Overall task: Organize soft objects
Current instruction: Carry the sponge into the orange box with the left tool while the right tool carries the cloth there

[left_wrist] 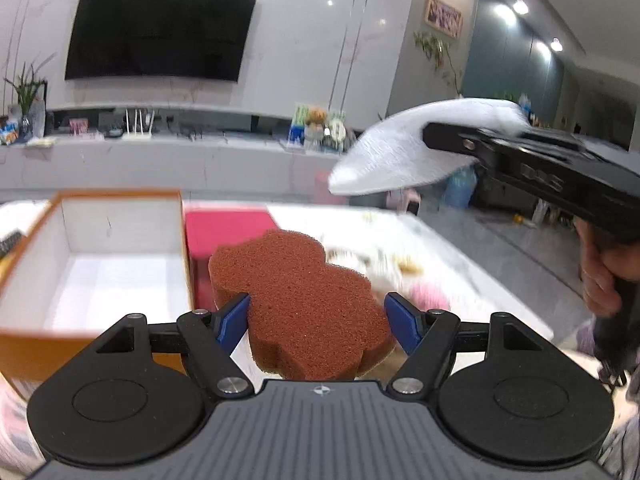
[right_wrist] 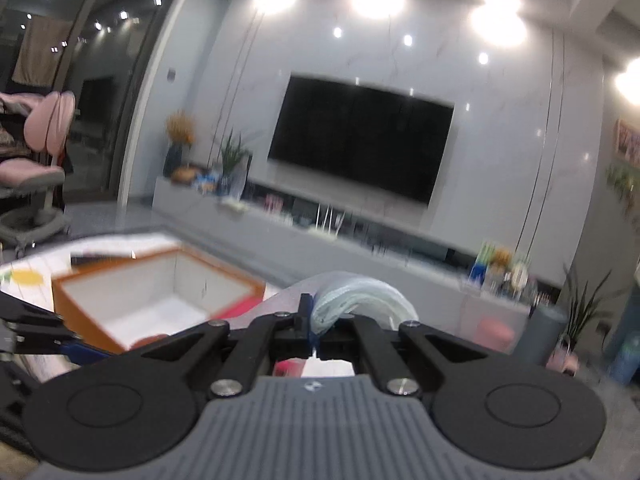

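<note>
My left gripper (left_wrist: 316,316) is shut on a brown bear-shaped sponge (left_wrist: 296,296) and holds it in the air to the right of an open orange box (left_wrist: 36,236) with a white, empty inside. My right gripper (right_wrist: 314,326) is shut on a white folded cloth (right_wrist: 360,296) and holds it high in the air. In the left wrist view the cloth (left_wrist: 400,148) and the right gripper (left_wrist: 436,136) are at the upper right, above the table. The orange box also shows in the right wrist view (right_wrist: 96,332), low on the left.
A pink box (left_wrist: 224,232) stands behind the sponge, next to the orange box. Blurred small soft items (left_wrist: 380,264) lie on the white table (left_wrist: 460,256) to the right. A TV wall and a low cabinet are behind.
</note>
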{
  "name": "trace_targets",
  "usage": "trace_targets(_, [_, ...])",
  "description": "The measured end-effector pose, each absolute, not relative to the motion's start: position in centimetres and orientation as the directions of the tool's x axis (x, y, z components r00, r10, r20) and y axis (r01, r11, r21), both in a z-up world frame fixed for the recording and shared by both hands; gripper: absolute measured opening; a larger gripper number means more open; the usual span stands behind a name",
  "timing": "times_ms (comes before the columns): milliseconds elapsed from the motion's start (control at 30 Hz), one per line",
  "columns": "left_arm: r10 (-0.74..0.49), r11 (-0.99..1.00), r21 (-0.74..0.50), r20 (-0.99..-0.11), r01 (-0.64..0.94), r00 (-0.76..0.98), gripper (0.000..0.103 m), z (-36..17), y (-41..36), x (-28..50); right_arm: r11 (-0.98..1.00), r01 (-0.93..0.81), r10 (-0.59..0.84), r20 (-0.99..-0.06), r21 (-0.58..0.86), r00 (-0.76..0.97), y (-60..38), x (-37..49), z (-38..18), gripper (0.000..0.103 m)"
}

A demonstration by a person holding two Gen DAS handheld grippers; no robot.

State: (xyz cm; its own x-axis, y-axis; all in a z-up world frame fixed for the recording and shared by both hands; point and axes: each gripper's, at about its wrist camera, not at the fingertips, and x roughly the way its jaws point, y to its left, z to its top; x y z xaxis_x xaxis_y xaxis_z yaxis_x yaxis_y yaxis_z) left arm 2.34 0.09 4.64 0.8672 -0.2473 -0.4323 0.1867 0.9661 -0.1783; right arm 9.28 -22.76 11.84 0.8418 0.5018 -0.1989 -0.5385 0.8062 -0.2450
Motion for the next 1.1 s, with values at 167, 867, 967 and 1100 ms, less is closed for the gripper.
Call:
trace_targets(167, [-0.193,0.974,-0.183,-0.343,0.136,0.920,0.084,8.7,3.8,2.2,0.798,-0.554,0.539,-0.130,-0.237,0.832,-21.1,7.1,15.5,0.000])
trace_targets(867, [-0.035,0.930,-0.352,-0.371,-0.106,0.928,0.085,5.0,20.1,2.9,0.649,-0.748,0.700,-0.279,-0.136,0.658,-4.4,9.2,11.4,0.000])
trace_targets(967, [-0.040,0.915,-0.385,-0.382,-0.119,0.923,0.085,4.1,21.3,3.5,0.637,-0.755,0.684,-0.339,-0.153,0.646,-2.3,10.4,9.1,0.000])
trace_targets(1100, [-0.089,0.883,-0.453,-0.413,-0.120,0.906,0.085,2.1,22.0,3.8,0.632,-0.764,0.670,-0.404,-0.128,0.622,-0.8,12.3,6.4,0.000])
